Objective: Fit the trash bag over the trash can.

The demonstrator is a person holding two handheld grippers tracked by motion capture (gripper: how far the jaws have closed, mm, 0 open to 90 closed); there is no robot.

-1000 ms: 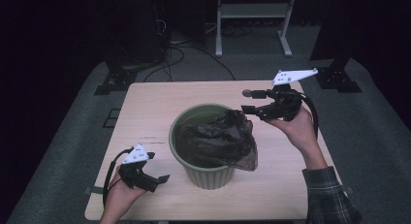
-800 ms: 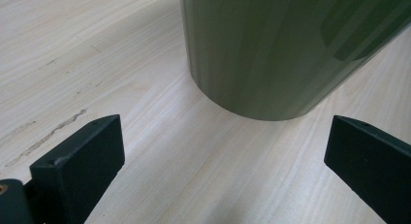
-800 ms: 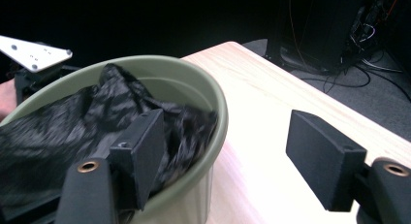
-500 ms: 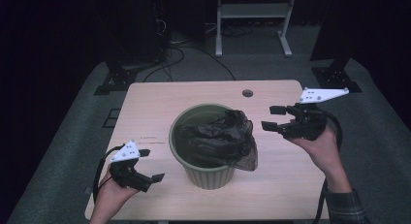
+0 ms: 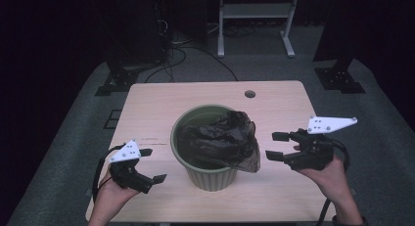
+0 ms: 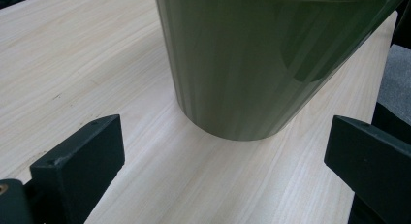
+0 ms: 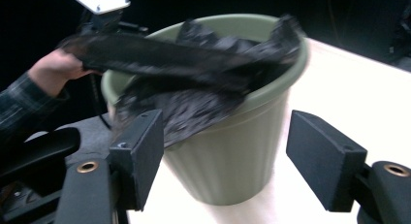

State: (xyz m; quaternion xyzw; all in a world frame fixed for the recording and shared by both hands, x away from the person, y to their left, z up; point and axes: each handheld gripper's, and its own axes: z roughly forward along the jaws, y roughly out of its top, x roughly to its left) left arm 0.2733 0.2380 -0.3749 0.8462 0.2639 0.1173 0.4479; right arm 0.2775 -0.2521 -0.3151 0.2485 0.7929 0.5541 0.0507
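Right tool (image 5: 275, 146) spread and empty, left tool (image 5: 150, 164) spread, green bin (image 5: 211, 174) upright between them, black bag (image 5: 222, 140) spilling rightward

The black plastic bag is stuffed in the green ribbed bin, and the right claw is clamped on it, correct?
Not quite. The black plastic bag does sit in the green ribbed bin, but the right claw is open and clear of it, as the high view shows.
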